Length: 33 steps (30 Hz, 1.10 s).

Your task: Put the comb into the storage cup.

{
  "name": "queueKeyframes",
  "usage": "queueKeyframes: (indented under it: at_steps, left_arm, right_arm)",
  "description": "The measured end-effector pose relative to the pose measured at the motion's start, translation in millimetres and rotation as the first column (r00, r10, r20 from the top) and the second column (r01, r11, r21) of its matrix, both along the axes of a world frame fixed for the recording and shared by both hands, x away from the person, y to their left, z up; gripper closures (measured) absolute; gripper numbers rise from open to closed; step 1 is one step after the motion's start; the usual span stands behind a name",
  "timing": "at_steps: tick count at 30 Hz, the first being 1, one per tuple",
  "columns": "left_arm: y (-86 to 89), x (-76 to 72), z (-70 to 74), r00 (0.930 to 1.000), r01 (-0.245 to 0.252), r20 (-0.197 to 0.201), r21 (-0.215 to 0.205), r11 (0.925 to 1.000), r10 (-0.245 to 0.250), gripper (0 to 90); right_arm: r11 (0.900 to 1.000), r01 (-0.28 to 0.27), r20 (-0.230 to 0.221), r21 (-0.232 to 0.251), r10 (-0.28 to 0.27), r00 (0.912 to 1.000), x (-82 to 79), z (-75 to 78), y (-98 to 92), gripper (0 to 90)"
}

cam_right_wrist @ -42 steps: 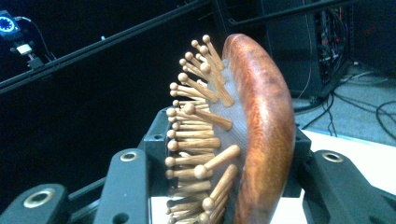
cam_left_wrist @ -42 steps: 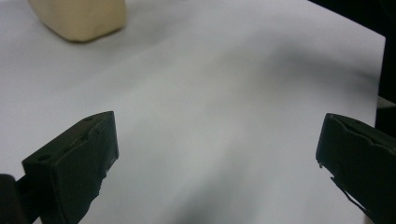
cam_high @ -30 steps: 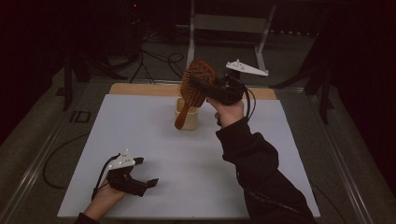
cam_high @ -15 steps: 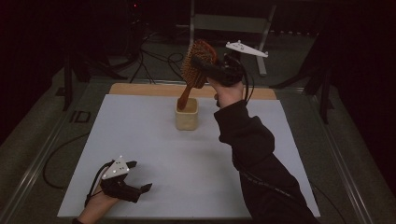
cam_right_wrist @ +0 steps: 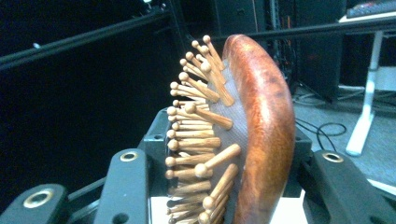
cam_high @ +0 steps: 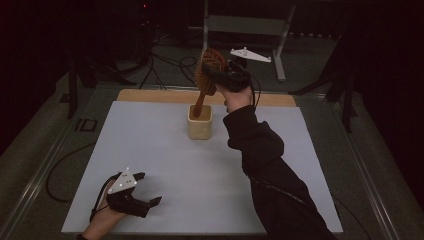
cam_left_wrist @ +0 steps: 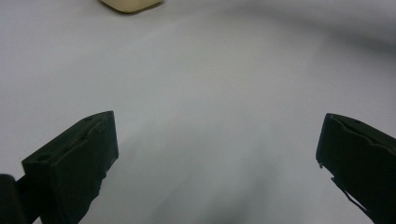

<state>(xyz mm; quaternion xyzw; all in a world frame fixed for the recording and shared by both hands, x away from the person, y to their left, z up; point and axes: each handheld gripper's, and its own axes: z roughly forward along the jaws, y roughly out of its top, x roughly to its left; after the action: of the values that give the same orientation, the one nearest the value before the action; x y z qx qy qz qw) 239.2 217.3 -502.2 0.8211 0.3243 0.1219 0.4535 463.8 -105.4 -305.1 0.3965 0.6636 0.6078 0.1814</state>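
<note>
The hairbrush [cam_right_wrist: 252, 135] sits pinched between my right gripper's [cam_right_wrist: 229, 186] jaws, which press in on the oval head from both sides: one black pad against the bristle face, the other against the rounded back. The back is polished reddish-brown wood, smooth and glossy, curving like a shell. The front carries a grey cushion studded with pale wooden pins, each ending in a small ball tip. In the high view my right gripper [cam_high: 227, 77] holds the hairbrush [cam_high: 207, 75] raised at the far middle of the table, head up and tilted, with the wooden handle slanting down so that its end dips into the mouth of the cream cup [cam_high: 200, 121]. Whether the handle touches the cup's inside I cannot tell. The cup is squat, with rounded corners and a matte finish, standing upright on the white board [cam_high: 165, 165] near its far edge, just in front of a bare wooden strip [cam_high: 150, 95].

My left gripper [cam_high: 147, 202] rests low on the near left of the board, well apart from the cup. Its jaws are spread wide with nothing between them, just the smooth white surface [cam_left_wrist: 210, 93] beneath, and the cup's base [cam_left_wrist: 130, 4] far ahead.
</note>
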Motion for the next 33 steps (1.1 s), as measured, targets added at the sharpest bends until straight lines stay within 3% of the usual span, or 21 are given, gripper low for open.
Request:
queueKeyframes:
  at_steps: [16, 33]
  left_arm:
    - [-0.2, -1.3, -1.5, 0.9998, 0.017, 0.008, -0.003, 0.9999, -0.017, 0.0]
    - [1.0, -1.5, -2.2, 0.9998, 0.02, 0.007, 0.0, 0.9998, -0.02, 0.0]
  right_arm:
    - [0.999, 0.03, -0.061, -0.036, -0.032, 0.9976, 16.3, -37.4, 10.3, 51.5]
    - [0.998, 0.031, -0.113, -0.056, -0.037, 0.9929, 21.1, -70.4, 16.5, 51.3]
